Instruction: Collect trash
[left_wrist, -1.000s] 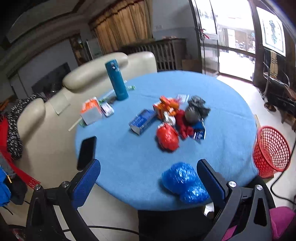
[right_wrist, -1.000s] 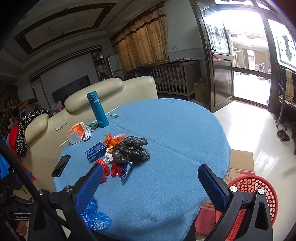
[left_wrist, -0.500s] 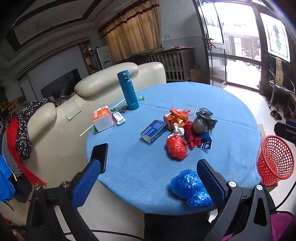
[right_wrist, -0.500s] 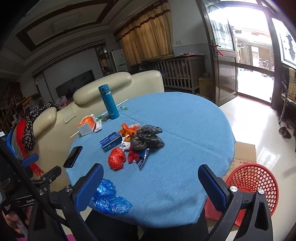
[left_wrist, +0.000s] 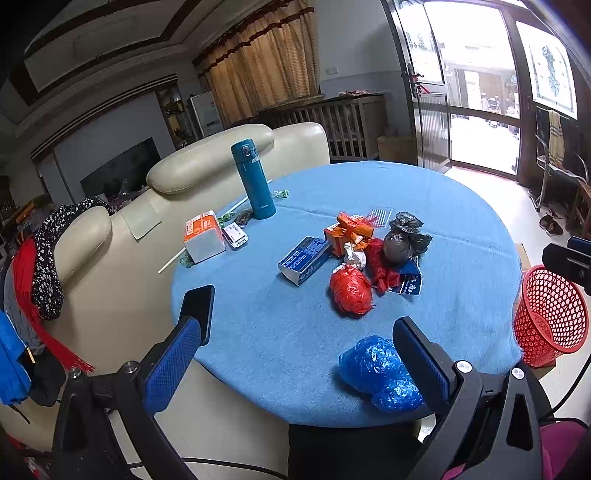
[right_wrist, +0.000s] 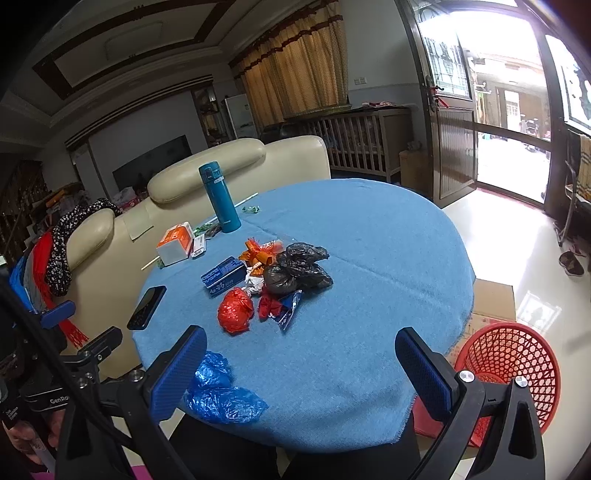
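Note:
Trash lies heaped mid-table on the blue cloth: a crumpled red bag (left_wrist: 351, 290) (right_wrist: 235, 310), a black bag (left_wrist: 404, 238) (right_wrist: 301, 269), an orange wrapper (left_wrist: 351, 230) (right_wrist: 258, 251), a blue carton (left_wrist: 304, 260) (right_wrist: 224, 276). Crumpled blue plastic (left_wrist: 380, 373) (right_wrist: 221, 391) rests at the near edge. A red mesh basket (left_wrist: 550, 317) (right_wrist: 509, 369) stands on the floor to the right. My left gripper (left_wrist: 295, 363) is open, hovering over the near edge by the blue plastic. My right gripper (right_wrist: 301, 369) is open too, above the near edge, holding nothing.
A teal flask (left_wrist: 254, 179) (right_wrist: 220, 197), an orange-white box (left_wrist: 204, 236) (right_wrist: 174, 243) and a black phone (left_wrist: 199, 308) (right_wrist: 146, 307) sit on the round table (left_wrist: 461, 221) (right_wrist: 388, 240). Cream chairs (left_wrist: 207, 166) stand behind. A cardboard box (right_wrist: 493, 299) lies by the basket.
Both grippers have pulled back and risen, so more of the table shows. The right view now takes in the red bag and blue plastic. No object on the table has moved.

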